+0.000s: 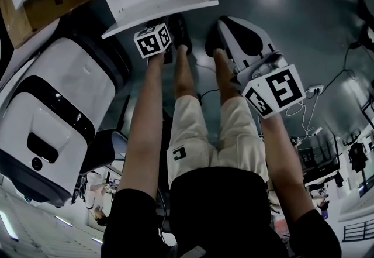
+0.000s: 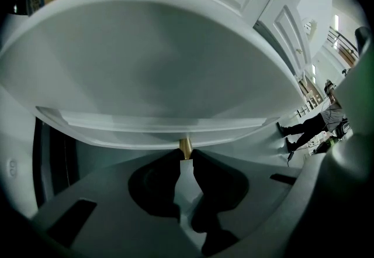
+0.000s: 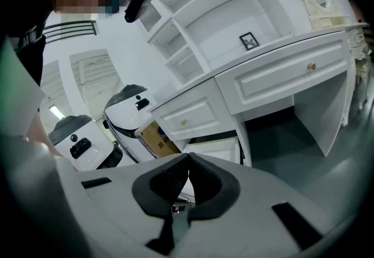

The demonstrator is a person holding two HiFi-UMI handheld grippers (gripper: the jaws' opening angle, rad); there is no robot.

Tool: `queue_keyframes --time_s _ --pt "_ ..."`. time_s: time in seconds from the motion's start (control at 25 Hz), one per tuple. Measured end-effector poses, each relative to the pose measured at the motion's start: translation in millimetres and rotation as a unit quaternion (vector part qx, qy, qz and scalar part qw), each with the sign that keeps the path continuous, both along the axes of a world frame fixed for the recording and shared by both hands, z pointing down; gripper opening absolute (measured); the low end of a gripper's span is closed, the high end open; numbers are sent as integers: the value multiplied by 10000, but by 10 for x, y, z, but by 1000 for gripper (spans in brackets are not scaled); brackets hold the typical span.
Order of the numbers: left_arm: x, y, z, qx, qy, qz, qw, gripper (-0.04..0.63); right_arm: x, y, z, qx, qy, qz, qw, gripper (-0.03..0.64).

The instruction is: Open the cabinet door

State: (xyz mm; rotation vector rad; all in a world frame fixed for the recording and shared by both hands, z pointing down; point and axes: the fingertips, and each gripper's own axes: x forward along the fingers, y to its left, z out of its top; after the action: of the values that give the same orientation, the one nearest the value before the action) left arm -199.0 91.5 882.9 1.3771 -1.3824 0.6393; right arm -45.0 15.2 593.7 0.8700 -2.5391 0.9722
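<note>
Left tongs (image 2: 186, 152) pinch the small brass knob (image 2: 185, 145) on the white cabinet door (image 2: 163, 75). The door stands swung out, open. Right tongs (image 3: 188, 160) are pressed together and empty, hanging right of the door.

- Black short-sleeved top (image 1: 216, 210), filling the head view at six o'clock.
- Cream shorts (image 1: 196, 125) at the centre, with a small dark square badge (image 1: 179, 153) on one leg.
- Dark shoes (image 1: 178, 31) towards twelve o'clock.
- Left tongs (image 2: 186, 154): smooth white shell, rounded black pads (image 2: 155, 183), and a cube of black-and-white square markers (image 1: 153, 40) at eleven o'clock in the head view.
- Right tongs (image 3: 188, 158): matching white shell, ribbed black pads (image 3: 166, 183), and a marker cube (image 1: 274, 90) at three o'clock.
</note>
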Motion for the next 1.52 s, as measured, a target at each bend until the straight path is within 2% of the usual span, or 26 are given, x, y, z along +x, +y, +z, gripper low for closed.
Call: queue_keyframes --time_s 0.72,0.96,1.08,1.36,1.52 --pt "55 204 -118 -20 -95 -390 9992 89 113 51 -181 87 -8 -142 9999 18" --pt "173 563 -391 -276 -84 -299 9991 72 156 76 -523 209 -31 -212 9996 18" --pt "301 714 -658 -375 -115 -198 9990 63 252 81 -810 317 -28 -217 9993 18" --pt "836 848 -1711 -253 5 -89 9996 48 726 179 -1758 540 56 -139 9984 18" --pt "1098 673 -2426 85 55 -38 9999 43 1048 205 -2334 762 41 -6 9971 18"
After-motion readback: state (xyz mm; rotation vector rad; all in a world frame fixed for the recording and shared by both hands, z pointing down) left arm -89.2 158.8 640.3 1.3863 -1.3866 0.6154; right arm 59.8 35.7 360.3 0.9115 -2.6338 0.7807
